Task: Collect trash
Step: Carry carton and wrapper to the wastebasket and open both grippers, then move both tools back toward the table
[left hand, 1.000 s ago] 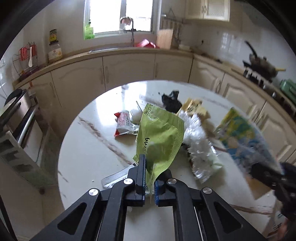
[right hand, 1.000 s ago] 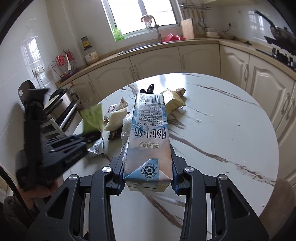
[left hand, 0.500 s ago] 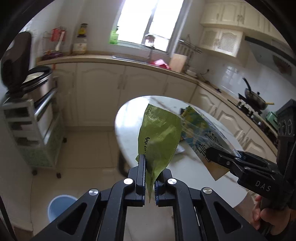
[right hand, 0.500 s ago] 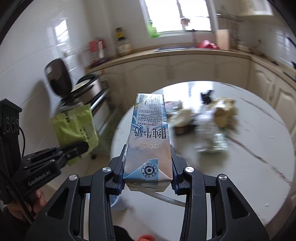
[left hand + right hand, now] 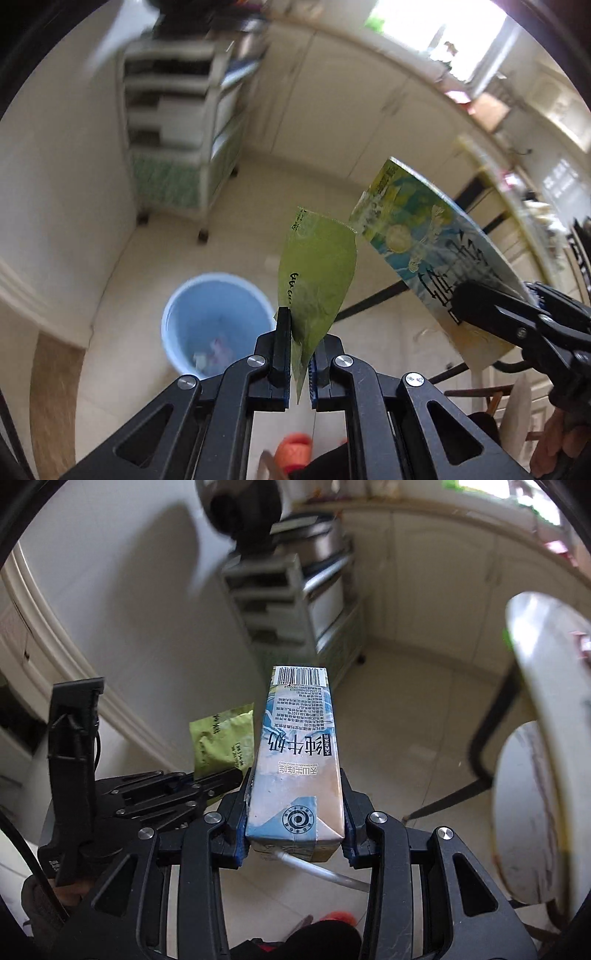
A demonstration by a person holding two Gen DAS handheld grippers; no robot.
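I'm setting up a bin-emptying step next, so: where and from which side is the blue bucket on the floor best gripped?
Grip the blue bucket by its rim, coming straight down from above, one finger inside and one outside the wall. It stands upright with its mouth open, and the round body looks too wide for the jaws to span. The near rim is probably easiest, since the trash inside lies low.

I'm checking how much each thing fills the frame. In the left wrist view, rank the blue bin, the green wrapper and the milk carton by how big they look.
1. milk carton, though it is close to the camera
2. blue bin
3. green wrapper

The bin and the wrapper look nearly alike; the bin is much farther off, so it is really larger.
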